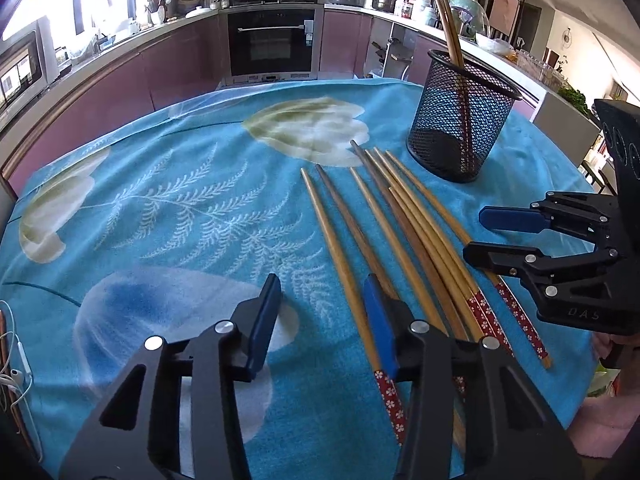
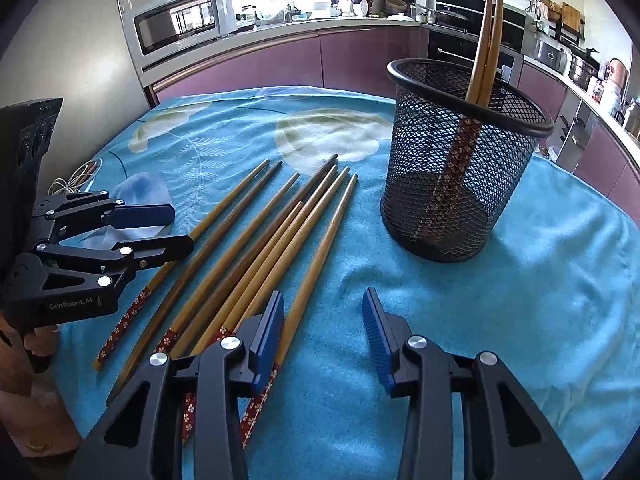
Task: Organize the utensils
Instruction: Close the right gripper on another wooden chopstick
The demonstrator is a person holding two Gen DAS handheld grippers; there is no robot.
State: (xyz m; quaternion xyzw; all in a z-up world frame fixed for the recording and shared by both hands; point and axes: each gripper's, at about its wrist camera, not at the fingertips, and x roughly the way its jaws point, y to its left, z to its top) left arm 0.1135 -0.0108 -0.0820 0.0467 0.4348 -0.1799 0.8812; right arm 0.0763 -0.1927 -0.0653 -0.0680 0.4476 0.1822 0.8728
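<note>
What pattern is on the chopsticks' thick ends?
Red with small white flowers on the chopsticks; clearest in the left wrist view.

Sunlit kitchen, mauve cabinets [image 1: 120, 80], oven [image 1: 272, 40]

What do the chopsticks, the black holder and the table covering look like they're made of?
Chopsticks: apparently wood or bamboo, smooth tan to brown, with red flower-patterned handle ends.
Black holder: likely painted metal mesh, see-through diamond lattice with a solid rim.
Table covering: soft fuzzy fabric, probably fleece or towelling, blue with printed flowers and wrinkles.
</note>
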